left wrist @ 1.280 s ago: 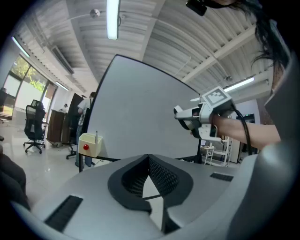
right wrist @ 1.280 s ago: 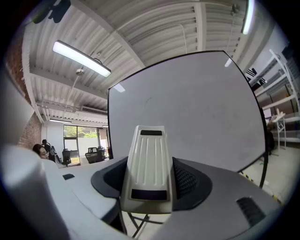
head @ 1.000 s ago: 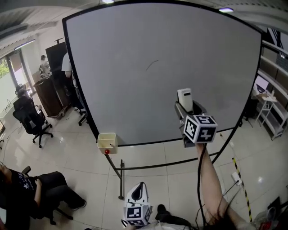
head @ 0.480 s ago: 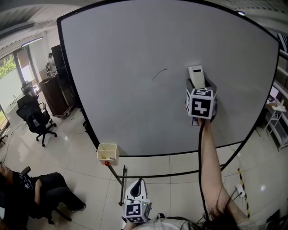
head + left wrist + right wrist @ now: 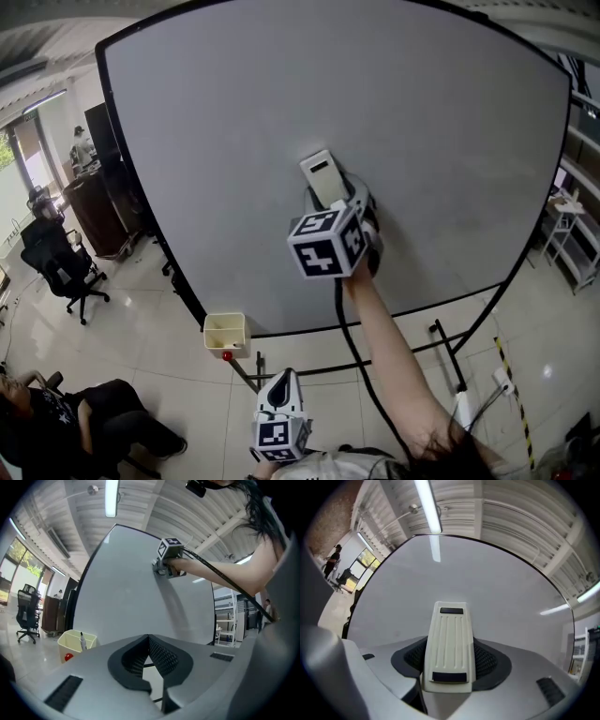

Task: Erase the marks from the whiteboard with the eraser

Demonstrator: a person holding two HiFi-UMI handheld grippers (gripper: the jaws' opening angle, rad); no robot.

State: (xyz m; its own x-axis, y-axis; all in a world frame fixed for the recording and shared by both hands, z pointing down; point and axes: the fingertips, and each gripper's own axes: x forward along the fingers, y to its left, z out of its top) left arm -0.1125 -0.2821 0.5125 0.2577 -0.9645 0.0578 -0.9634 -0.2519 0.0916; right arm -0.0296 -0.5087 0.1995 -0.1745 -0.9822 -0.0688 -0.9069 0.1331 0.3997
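**Eraser brought over the place of the stroke**

Head view: the eraser (image 5: 322, 178) is pressed to the whiteboard (image 5: 187, 141) by the right gripper (image 5: 334, 204), having been carried up and leftwards from the board's lower right within the last second. The short dark stroke seen earlier is no longer visible; it is judged covered or already wiped. The left gripper (image 5: 284, 394) is held low, near the yellow tray (image 5: 225, 330).

Left gripper view: the jaws are closed tip to tip, with nothing between them.

Right gripper view: the jaws are clamped on the eraser's sides, and no mark is seen on the board ahead
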